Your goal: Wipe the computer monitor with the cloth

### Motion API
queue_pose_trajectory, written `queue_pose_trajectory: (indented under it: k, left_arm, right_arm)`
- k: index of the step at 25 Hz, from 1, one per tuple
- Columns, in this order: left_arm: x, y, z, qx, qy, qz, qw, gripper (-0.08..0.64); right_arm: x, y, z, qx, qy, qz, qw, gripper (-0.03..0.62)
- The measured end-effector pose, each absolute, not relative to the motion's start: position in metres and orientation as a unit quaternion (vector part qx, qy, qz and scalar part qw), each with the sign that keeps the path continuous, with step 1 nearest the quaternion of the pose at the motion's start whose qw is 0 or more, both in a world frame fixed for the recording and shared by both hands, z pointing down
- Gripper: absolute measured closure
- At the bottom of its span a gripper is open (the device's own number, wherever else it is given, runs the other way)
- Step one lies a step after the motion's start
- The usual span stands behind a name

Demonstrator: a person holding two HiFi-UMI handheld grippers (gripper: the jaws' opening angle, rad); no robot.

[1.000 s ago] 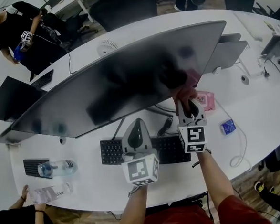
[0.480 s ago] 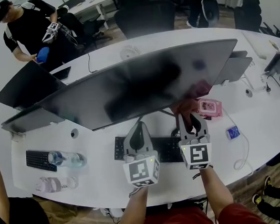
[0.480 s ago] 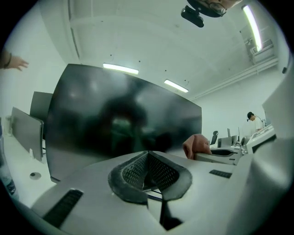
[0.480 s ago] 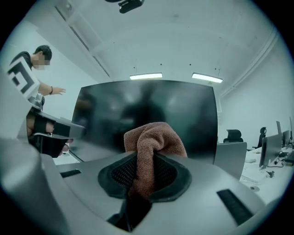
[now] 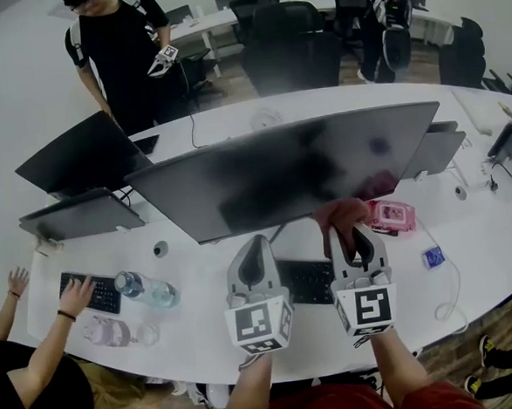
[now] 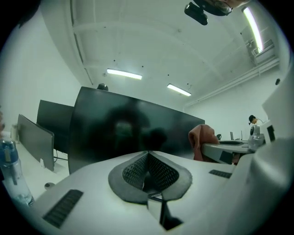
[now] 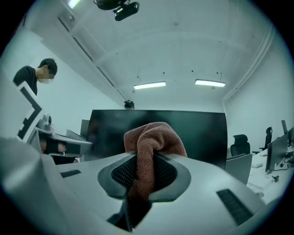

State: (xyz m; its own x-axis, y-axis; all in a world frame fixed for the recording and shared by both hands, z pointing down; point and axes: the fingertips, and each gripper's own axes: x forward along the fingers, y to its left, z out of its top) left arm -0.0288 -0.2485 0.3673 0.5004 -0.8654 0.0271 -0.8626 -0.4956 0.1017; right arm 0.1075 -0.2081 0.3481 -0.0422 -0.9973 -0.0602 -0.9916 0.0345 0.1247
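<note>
A wide dark monitor (image 5: 289, 175) stands on the white desk (image 5: 202, 308), its screen off; it also fills the middle of both gripper views (image 6: 133, 133) (image 7: 202, 133). My right gripper (image 5: 353, 236) is shut on a reddish-brown cloth (image 5: 342, 212) (image 7: 154, 142), bunched above its jaws just below the screen's lower right edge. From the left gripper view, the cloth (image 6: 203, 140) shows off to the right. My left gripper (image 5: 256, 252) is shut with nothing in it, held in front of the monitor's lower middle.
A black keyboard (image 5: 307, 280) lies under the grippers. A pink box (image 5: 390, 216) sits right of the cloth. More monitors (image 5: 82, 155) stand at left, with a water bottle (image 5: 146, 288) and a person's hand on another keyboard (image 5: 92, 292). People stand beyond the desk.
The head view has tilted back, so the monitor sits lower and farther. Both grippers have drawn back from the screen; the cloth no longer touches its lower edge.
</note>
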Motion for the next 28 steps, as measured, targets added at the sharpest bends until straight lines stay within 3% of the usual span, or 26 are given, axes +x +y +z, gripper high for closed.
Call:
queue_pose_trajectory:
  k: [28]
  left_arm:
    - [-0.061,-0.23,0.318,0.858,-0.511,-0.052,0.026,0.537]
  right_arm:
    - [0.054,-0.191,0.298,0.652,-0.751,-0.101,-0.001,0.515]
